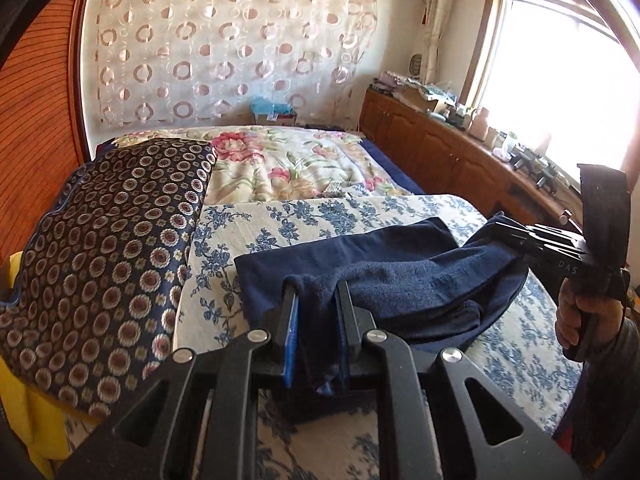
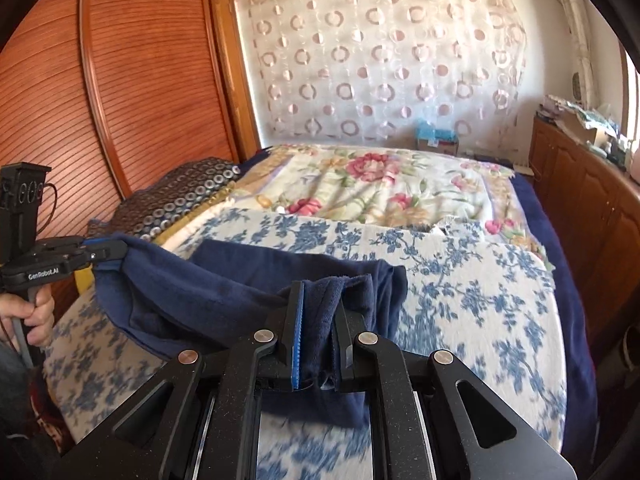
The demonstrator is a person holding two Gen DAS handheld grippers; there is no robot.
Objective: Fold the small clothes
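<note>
Navy garment (image 1: 384, 276): small dark-blue cloth item, soft napped fabric, held at two corners and partly lifted off the bed (image 1: 440, 208). Far portion lies flat on the blue-floral cover just ahead of both tools; near edge is raised and sags in a shallow curve btw. the two grips.

Left tool (image 1: 316, 300): jaws pressed together on a bunched corner of the garment; cloth fills the gap btw. the blue-padded fingers (image 1: 291, 320). Right tool (image 2: 320, 304): likewise pinching the opposite corner, a thick fold of cloth wedged btw. its pads.

Key relation: the held edge runs side to side, from one tool to the other, so the garment's long axis lies across the tools' pointing direction, w/ the free body extending forward and away from both. Each tool points down at a slant toward the flat far part. Neither hand is clearly nearer; each owns one corner, approx. symmetric.

Judged step: mid-fold, near edge being carried over toward the far edge. Next move prob. calls for both tools advancing forward together, keeping the edge taut and level, else the fold lands skewed.

Adjacent: patterned dark pillow (image 1: 108, 240) lies left of the left tool, apart from the garment. Person's hand (image 1: 576, 312) grips the right tool's handle.
</note>
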